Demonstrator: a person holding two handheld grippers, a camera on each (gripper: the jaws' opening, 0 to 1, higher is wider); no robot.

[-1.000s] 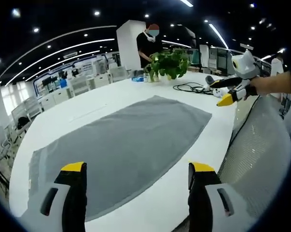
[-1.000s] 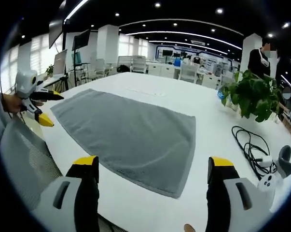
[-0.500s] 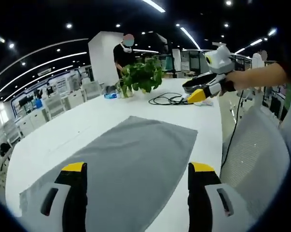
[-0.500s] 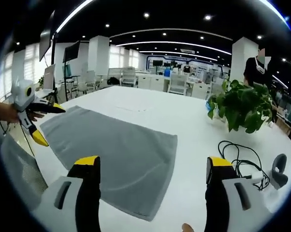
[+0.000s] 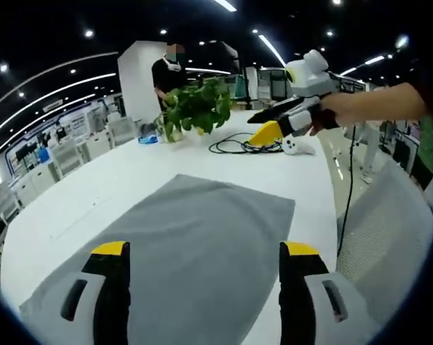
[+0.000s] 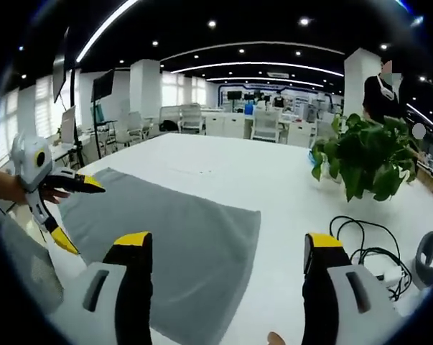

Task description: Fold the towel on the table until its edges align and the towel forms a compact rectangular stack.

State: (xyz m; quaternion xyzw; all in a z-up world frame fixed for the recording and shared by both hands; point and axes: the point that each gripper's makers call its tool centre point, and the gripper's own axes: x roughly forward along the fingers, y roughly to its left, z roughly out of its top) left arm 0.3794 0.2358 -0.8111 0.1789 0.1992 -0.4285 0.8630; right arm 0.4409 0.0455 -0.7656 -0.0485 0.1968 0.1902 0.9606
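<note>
Towel (image 5: 180, 251), flat on table (image 5: 94, 194), unfolded.
We hold left gripper (image 5: 198, 251) and right gripper (image 6: 222, 241) wide, empty; long axis apparently spans between them, a corner near each.

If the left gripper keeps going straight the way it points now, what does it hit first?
Most likely the grey towel lying flat on the white table: it fills the space just ahead between the open left gripper jaws. Depth is hard to judge.

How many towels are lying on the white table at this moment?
1. A single grey towel lies spread flat on the white table, in front of both tools; the right gripper view shows the same towel. No second towel is visible, though one could be hidden out of frame.
</note>
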